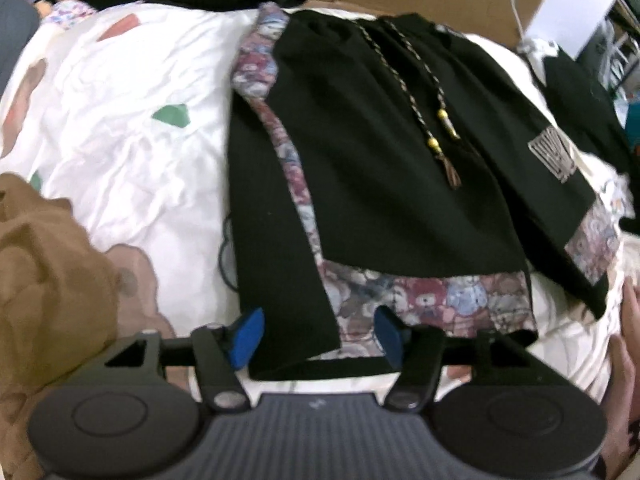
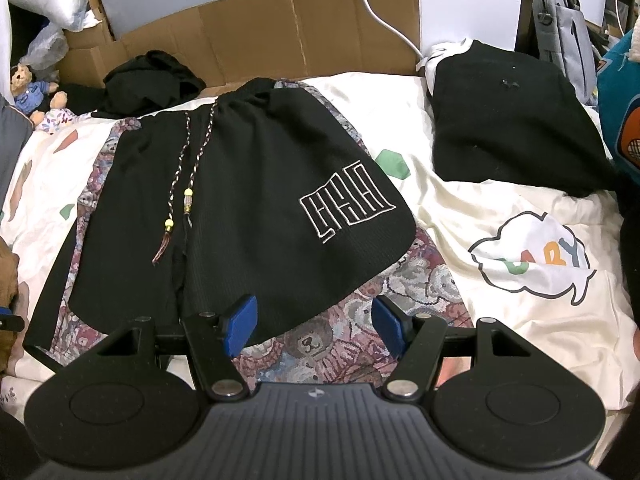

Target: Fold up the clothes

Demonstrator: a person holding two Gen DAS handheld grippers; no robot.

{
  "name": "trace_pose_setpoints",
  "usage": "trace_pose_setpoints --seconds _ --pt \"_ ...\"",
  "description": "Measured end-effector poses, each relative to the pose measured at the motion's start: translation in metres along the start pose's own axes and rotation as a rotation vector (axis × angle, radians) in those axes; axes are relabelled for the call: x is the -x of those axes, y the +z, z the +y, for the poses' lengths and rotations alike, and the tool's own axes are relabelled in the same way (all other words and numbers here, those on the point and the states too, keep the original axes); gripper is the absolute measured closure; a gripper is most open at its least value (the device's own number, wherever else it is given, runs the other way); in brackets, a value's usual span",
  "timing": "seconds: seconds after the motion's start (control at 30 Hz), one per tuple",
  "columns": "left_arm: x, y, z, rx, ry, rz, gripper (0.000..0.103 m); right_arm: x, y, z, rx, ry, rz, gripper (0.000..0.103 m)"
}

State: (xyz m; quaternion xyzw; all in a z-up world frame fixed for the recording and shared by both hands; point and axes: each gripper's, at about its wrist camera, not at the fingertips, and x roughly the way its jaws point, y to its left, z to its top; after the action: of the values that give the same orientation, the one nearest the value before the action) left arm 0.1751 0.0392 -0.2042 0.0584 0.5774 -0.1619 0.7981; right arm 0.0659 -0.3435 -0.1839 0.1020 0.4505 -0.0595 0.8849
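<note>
Black shorts with bear-print side panels, a beaded drawstring and a white embroidered logo lie spread flat on a white printed sheet. My left gripper points down at the hem of one leg. Its blue pads stand apart, with the black edge and bear-print hem between them and no visible pinch. My right gripper hovers open over the bear-print hem of the other leg of the shorts, and its pads are clear of the cloth.
A folded black garment lies at the right of the sheet. A crumpled black one sits at the back by cardboard. A brown garment is bunched at the left. A stuffed bear sits far left. A person's hand shows at the right edge.
</note>
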Motion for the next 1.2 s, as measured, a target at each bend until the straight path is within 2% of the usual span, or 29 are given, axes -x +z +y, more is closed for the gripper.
trace_pose_setpoints --seconds 0.23,0.33,0.43,0.47,0.5,0.6,0.77,0.87,1.0,1.13,1.2 --pt "-0.035 0.005 -0.016 -0.032 0.003 0.060 0.034 0.003 0.003 0.001 0.006 0.004 -0.001 0.035" --pt "-0.053 0.006 -0.020 -0.057 0.041 0.122 0.038 0.003 0.003 -0.001 -0.001 -0.001 0.001 0.035" --pt "-0.061 0.006 -0.015 -0.040 0.049 0.159 0.058 0.001 0.001 -0.002 -0.001 -0.005 0.009 0.035" --pt "-0.062 0.006 -0.013 -0.028 0.047 0.167 0.073 0.000 0.001 -0.002 -0.001 -0.006 0.012 0.035" --pt "-0.062 0.006 -0.008 -0.005 0.041 0.171 0.082 0.000 0.000 -0.002 0.000 -0.006 0.013 0.035" --pt "-0.054 0.006 0.005 0.035 0.026 0.159 0.091 -0.002 0.000 -0.002 -0.003 -0.007 0.017 0.035" --pt "-0.030 0.001 0.027 0.046 0.033 0.110 0.096 -0.004 0.001 0.001 -0.014 0.000 0.017 0.035" --pt "-0.015 -0.003 0.042 0.042 0.091 0.088 0.097 -0.005 0.001 0.004 -0.003 0.007 0.018 0.035" --pt "-0.001 -0.014 0.066 0.060 0.128 0.077 0.097 -0.007 -0.001 0.009 0.013 0.013 0.023 0.035" --pt "0.001 -0.019 0.083 0.102 0.151 0.075 0.096 -0.008 -0.004 0.008 0.017 0.004 0.030 0.035" --pt "0.002 -0.018 0.088 0.101 0.159 0.079 0.092 -0.008 -0.004 0.007 0.016 0.000 0.031 0.035"
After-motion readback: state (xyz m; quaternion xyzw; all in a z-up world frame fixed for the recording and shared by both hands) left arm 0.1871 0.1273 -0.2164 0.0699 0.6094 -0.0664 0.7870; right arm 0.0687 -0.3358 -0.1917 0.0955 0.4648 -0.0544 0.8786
